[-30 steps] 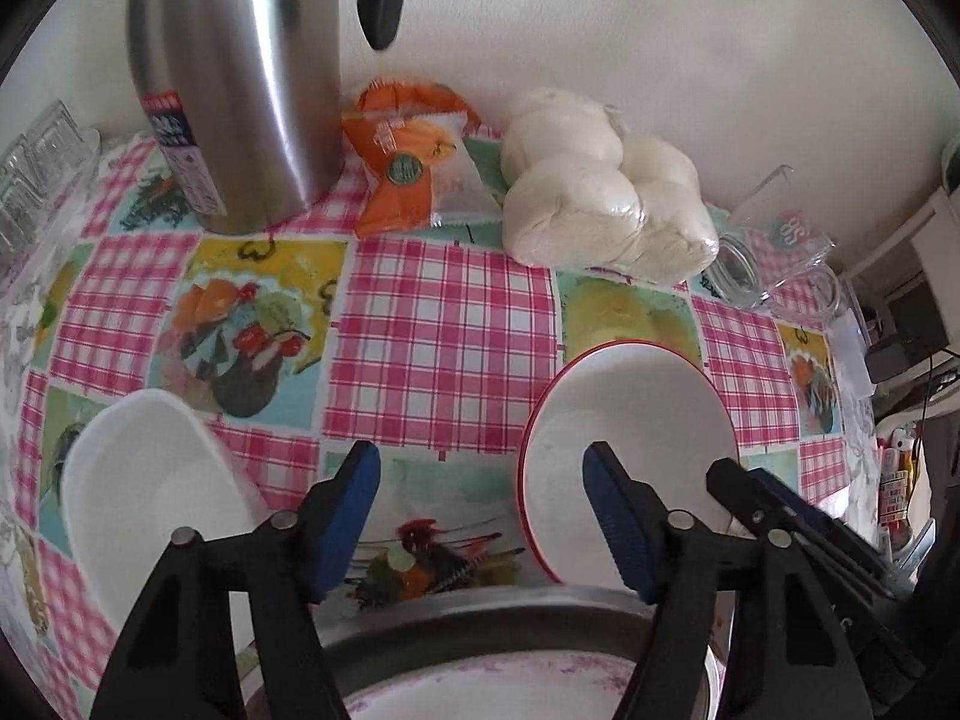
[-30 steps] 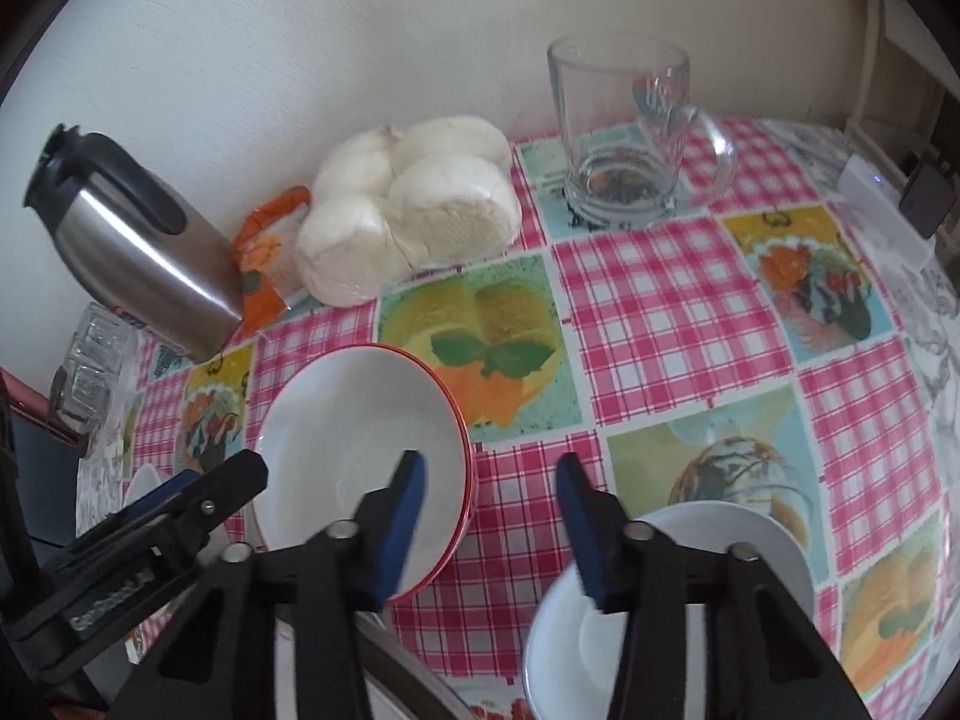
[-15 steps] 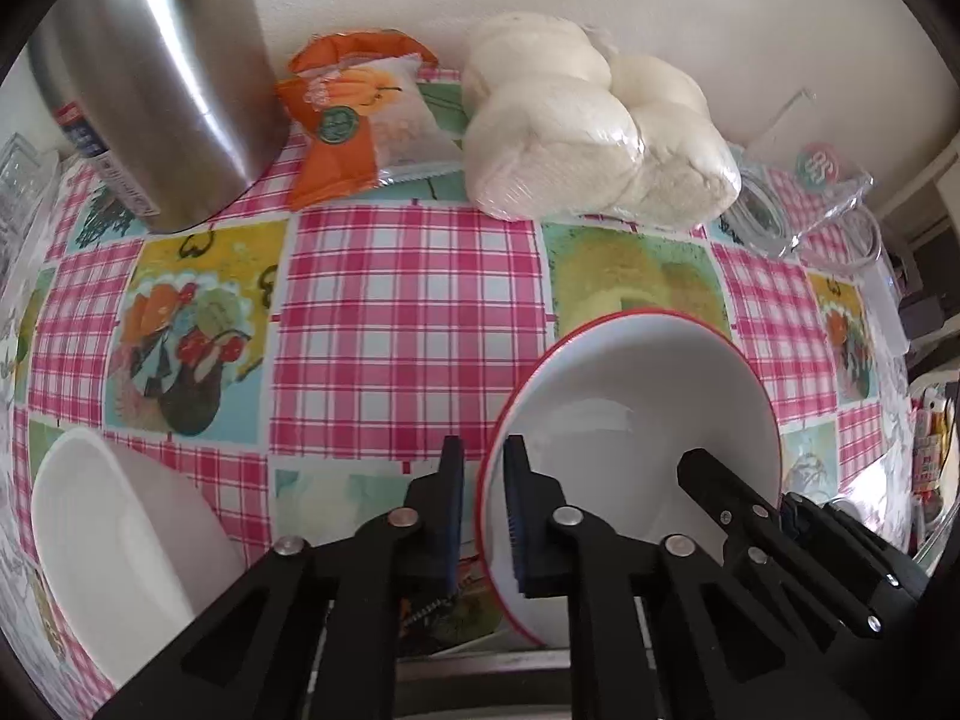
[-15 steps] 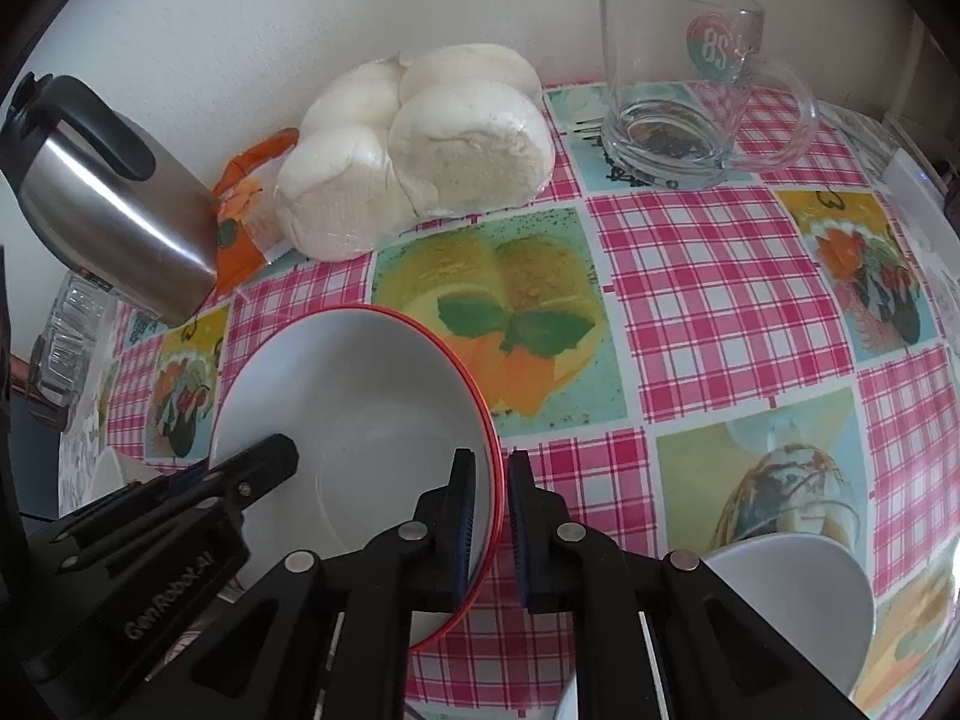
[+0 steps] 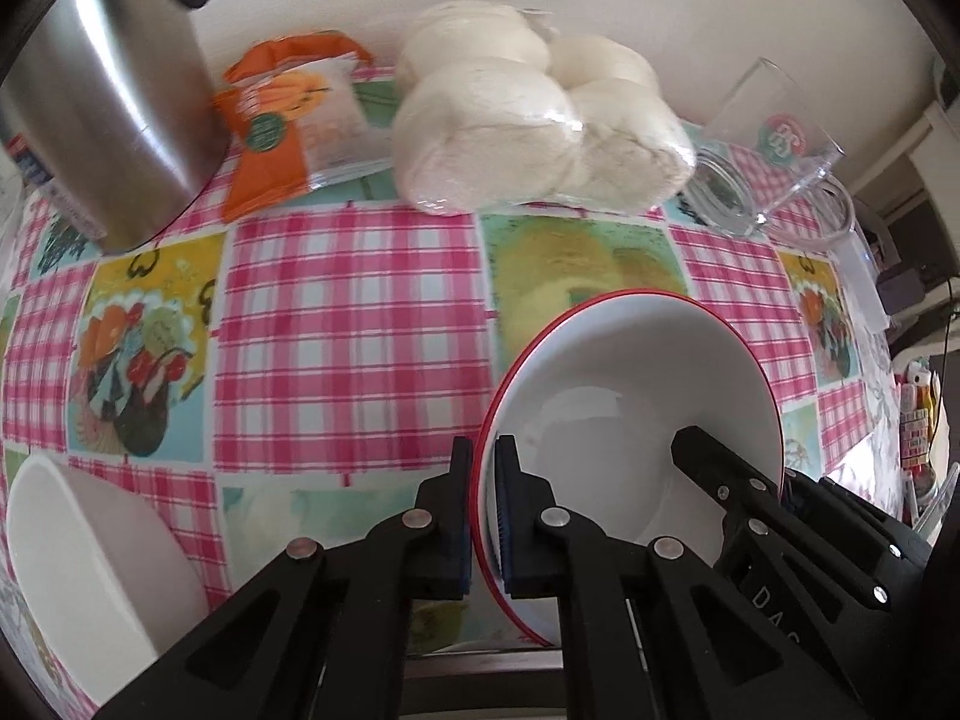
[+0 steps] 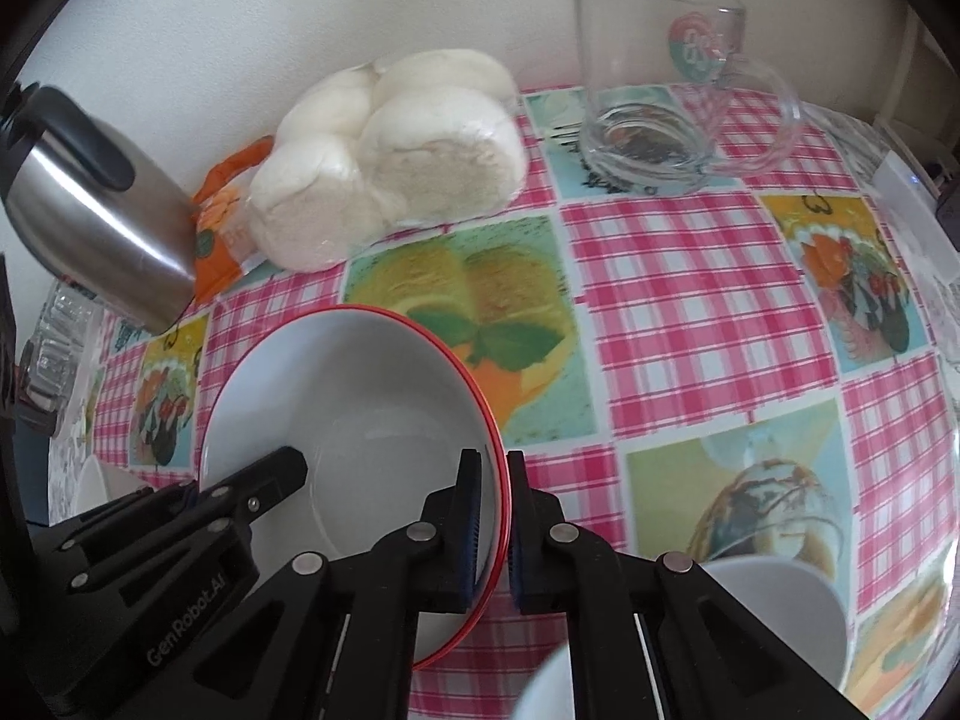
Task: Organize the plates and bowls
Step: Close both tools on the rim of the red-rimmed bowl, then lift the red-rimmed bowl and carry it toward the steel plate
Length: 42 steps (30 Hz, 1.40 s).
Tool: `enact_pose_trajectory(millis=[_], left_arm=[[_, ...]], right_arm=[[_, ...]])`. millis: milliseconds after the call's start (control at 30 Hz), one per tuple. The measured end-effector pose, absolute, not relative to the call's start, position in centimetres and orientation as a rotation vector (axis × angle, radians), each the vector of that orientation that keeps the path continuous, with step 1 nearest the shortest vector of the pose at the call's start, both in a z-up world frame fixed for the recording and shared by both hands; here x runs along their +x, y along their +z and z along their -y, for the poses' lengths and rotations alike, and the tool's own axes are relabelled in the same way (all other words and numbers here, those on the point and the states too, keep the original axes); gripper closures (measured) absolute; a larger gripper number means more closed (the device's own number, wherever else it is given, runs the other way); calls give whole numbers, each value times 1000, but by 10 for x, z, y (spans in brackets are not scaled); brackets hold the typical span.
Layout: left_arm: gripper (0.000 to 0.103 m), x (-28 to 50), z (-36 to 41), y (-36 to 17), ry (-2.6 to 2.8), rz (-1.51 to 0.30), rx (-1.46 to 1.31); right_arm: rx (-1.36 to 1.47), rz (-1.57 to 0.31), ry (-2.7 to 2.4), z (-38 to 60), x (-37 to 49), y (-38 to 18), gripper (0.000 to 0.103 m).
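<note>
Clamping the red-rimmed bowl (image 5: pixel 636 384) with both jaws, kettle (image 5: pixel 114 108), bread (image 5: pixel 528 132), mug (image 6: pixel 654 78) behind.

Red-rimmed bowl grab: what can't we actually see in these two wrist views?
- Red-rimmed bowl: near edge and underside, both views, hidden by left gripper and right gripper.
- White bowl: left view, cut off by the frame edge and arm.
- Second white bowl: right view, mostly behind the gripper arm.
- Steel kettle: top cropped, left view.
- Orange packet: print blurred.
</note>
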<state>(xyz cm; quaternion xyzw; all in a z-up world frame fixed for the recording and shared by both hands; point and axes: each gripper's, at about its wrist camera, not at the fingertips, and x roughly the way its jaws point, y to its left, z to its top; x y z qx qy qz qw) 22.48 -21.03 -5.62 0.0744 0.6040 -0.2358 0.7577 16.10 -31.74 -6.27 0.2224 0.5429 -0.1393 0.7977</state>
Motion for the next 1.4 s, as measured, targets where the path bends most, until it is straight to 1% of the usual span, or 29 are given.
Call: enact_pose_trajectory(millis=[267,533,900,1133,1400], left_arm=[[96,222,237,-57,-563,-1281,152],[96,217,241,-34,-578,-1213,121],[96,168,190,32,-546,-1093,79],[96,132,150,57,-551,-1059,6],[96,91,117,82,-547,-1005,-10]], right_arm=[[518,-1133,-318,342,150,-58,95],[549,-1070,-322,354,140,-38,95],[507,-956,-276,325,107,20,95],[453,-906,-274,290,74,56,95],[433,-855,-255,257,31,82,95]])
